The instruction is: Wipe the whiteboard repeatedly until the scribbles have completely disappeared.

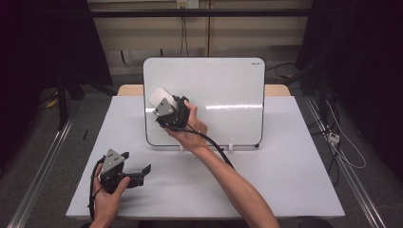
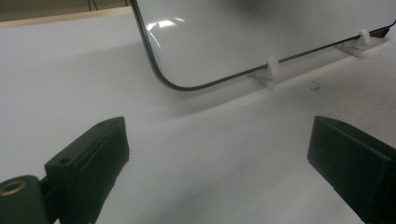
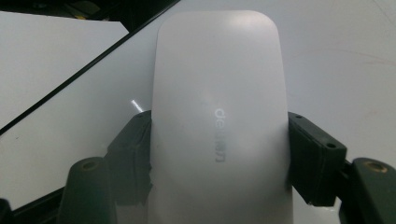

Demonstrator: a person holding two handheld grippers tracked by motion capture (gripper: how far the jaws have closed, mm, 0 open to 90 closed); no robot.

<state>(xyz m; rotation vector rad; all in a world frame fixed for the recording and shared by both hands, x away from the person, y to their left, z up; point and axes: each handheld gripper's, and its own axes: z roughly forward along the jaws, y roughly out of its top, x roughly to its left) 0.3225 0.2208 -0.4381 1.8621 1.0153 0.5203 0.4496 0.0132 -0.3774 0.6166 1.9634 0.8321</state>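
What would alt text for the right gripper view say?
A white eraser is clamped between the right gripper's two black jaws, in front of a whiteboard with a thin dark rim.

- The whiteboard (image 1: 223,95) stands up at 12 o'clock and blocks the way back.
- The table (image 1: 285,166) is bare at 3 o'clock.
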